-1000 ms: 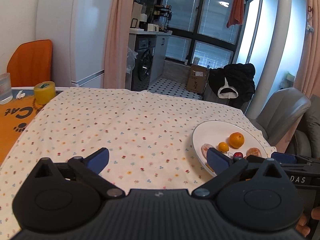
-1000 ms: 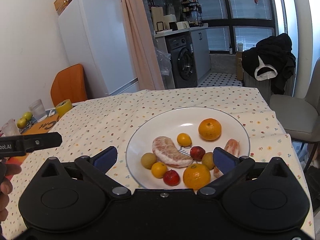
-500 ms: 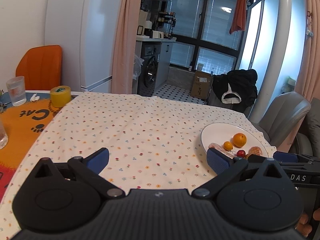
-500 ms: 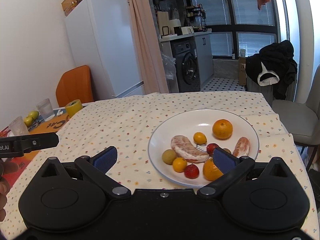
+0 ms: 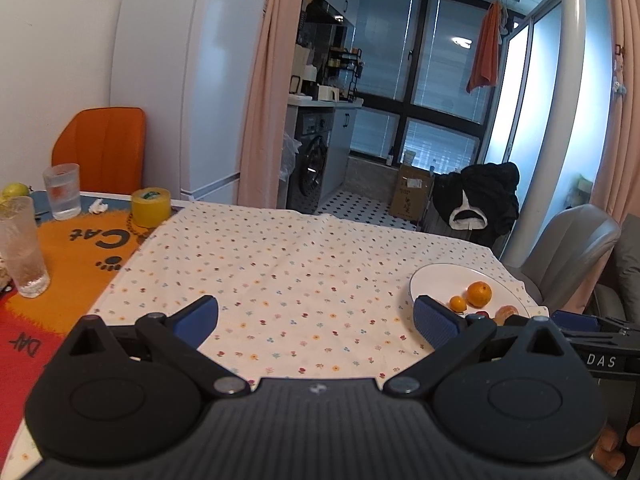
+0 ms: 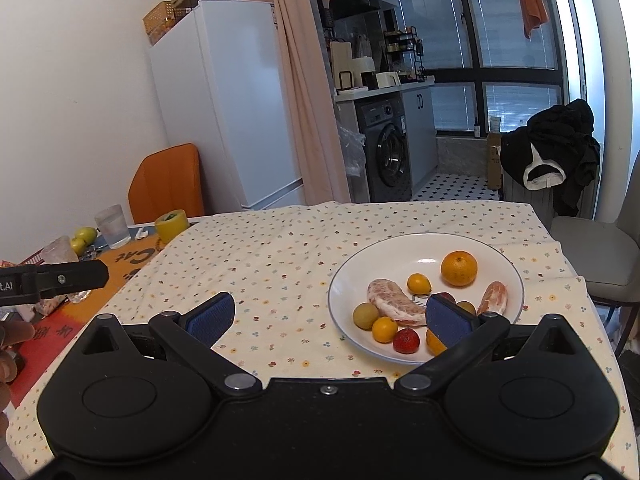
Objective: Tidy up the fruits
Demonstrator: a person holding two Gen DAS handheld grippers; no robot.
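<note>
A white plate (image 6: 508, 276) on the flowered tablecloth holds several fruits: an orange (image 6: 459, 267), two peeled pomelo segments (image 6: 390, 299), small yellow and green fruits, and a red one (image 6: 406, 340). My right gripper (image 6: 328, 316) hovers open above the cloth, its right finger over the plate's near side. In the left wrist view the plate (image 5: 432, 276) lies far right, with the orange (image 5: 479, 294) on it. My left gripper (image 5: 316, 318) is open and empty above the cloth, left of the plate.
Two glasses (image 5: 62, 191) and a yellow tape roll (image 5: 150, 207) stand on the orange mat at the left. Green fruits (image 6: 84, 236) lie beside a glass. A grey chair (image 6: 592, 236) is at the table's right; an orange chair (image 5: 100, 152) at the far left.
Both grippers have pulled back and risen from the plate, so the fruits look smaller and farther. More of the left mat and glasses came into view. Both stay open.
</note>
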